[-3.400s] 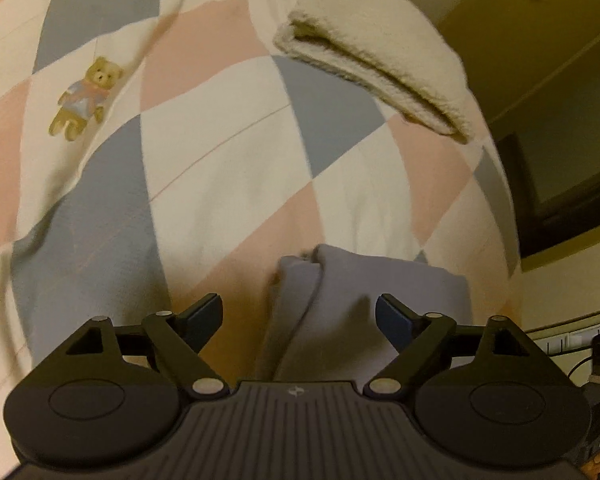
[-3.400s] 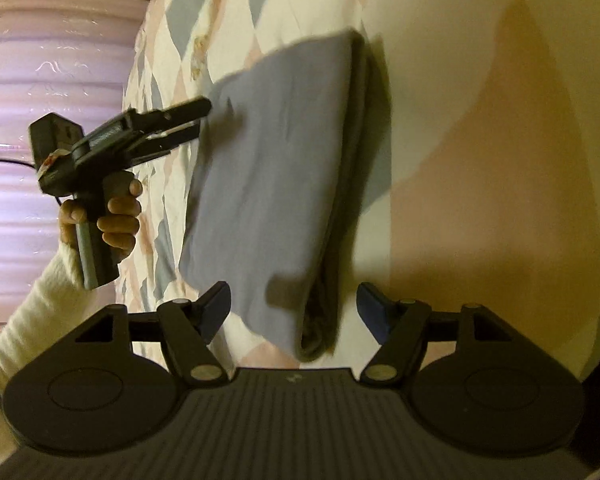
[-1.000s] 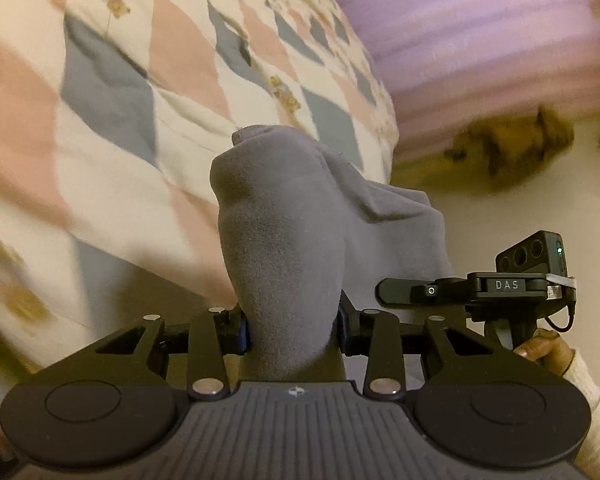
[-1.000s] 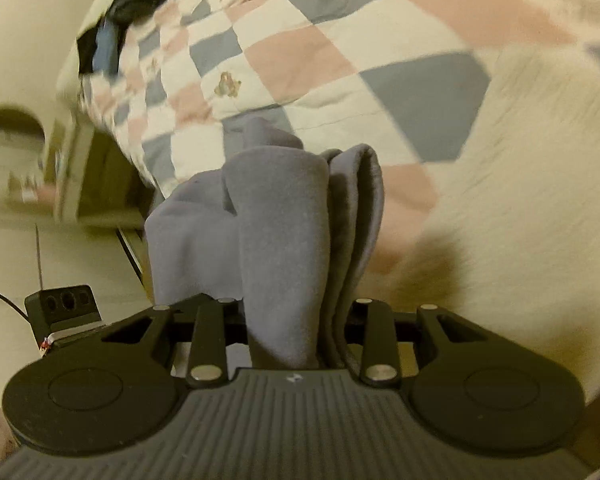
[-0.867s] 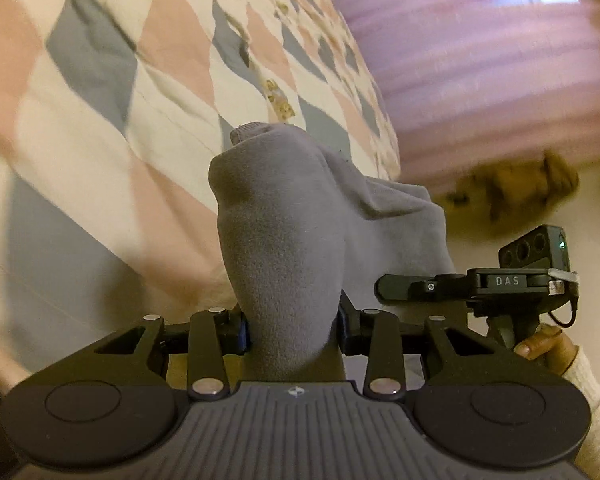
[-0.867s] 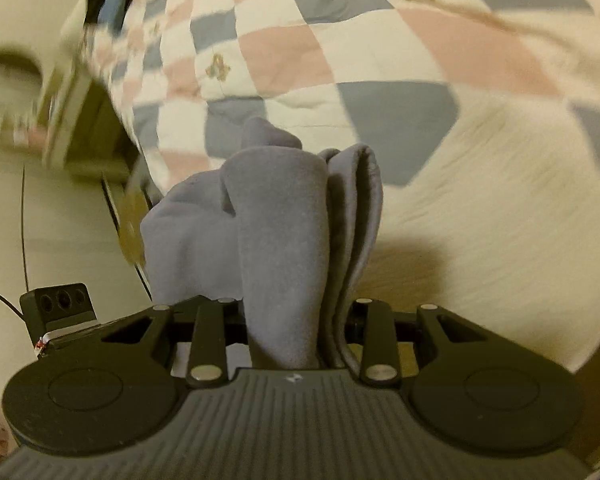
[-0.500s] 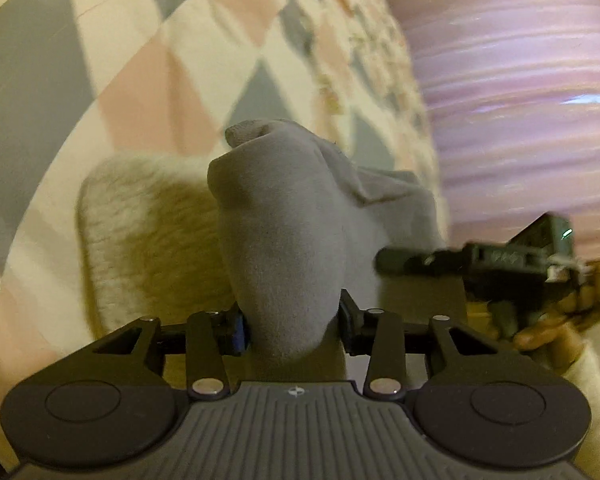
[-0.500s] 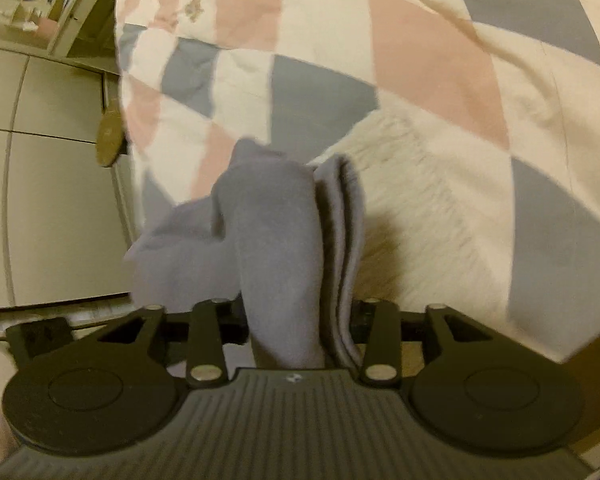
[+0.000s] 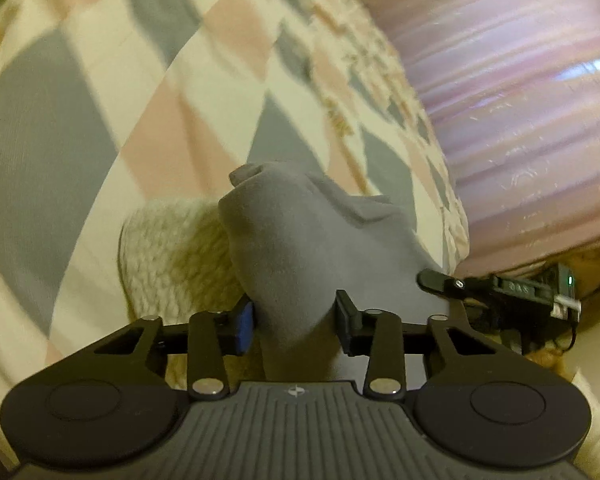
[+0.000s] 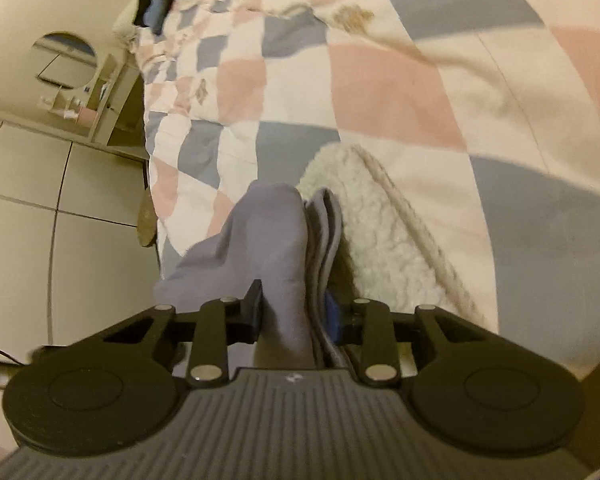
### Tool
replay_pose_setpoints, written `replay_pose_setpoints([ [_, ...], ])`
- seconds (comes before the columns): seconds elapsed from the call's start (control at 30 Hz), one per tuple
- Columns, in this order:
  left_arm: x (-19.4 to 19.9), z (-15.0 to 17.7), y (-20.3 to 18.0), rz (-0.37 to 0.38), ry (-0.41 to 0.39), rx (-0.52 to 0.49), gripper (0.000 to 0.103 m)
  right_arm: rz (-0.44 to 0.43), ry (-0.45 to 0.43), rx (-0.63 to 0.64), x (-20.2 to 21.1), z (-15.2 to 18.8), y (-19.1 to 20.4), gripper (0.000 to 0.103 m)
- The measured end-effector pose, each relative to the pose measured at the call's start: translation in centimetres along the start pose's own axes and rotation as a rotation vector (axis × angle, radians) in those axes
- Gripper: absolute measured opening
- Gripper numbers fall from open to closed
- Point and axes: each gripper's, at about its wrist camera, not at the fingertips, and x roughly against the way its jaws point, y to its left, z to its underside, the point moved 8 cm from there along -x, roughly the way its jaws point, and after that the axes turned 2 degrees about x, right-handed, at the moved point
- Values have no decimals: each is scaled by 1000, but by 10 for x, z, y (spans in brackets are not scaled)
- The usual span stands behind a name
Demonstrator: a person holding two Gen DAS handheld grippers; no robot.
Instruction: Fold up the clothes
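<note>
Now, left gripper [image 9: 296,322]: I clamp the grey garment [image 9: 300,240];
right gripper [image 10: 296,312]: clamped on it also;
garment place: over the cream fleece [image 10: 380,220], on the checked quilt [image 10: 380,92] near its edge

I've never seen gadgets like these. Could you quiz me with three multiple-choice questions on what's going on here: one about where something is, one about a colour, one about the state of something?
1. What lies right beside the held grey garment on the quilt?
A. a folded cream fleece
B. a shoe
C. a book

2. What colours are the quilt's patches?
A. green and black
B. pink, grey and cream
C. red and yellow

3. How do the left gripper and right gripper stand?
A. both open and empty
B. one open, one shut
C. both shut on the garment

Answers: 1 A, the cream fleece sits just past the garment. 2 B, both views show those patches. 3 C, each pair of fingers pinches grey cloth.
</note>
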Motion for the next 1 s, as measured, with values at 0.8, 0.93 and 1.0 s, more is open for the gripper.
replay_pose_setpoints([
  [0.8, -7, 71, -62, 17, -36, -605, 12, 244, -479, 96, 8, 79, -23, 0],
  [0.93, 8, 60, -66, -3, -43, -630, 8, 185, -503, 112, 6, 82, -24, 0],
  [1.0, 26, 52, -72, -34, -78, -652, 9, 126, -508, 28, 14, 79, -18, 0],
])
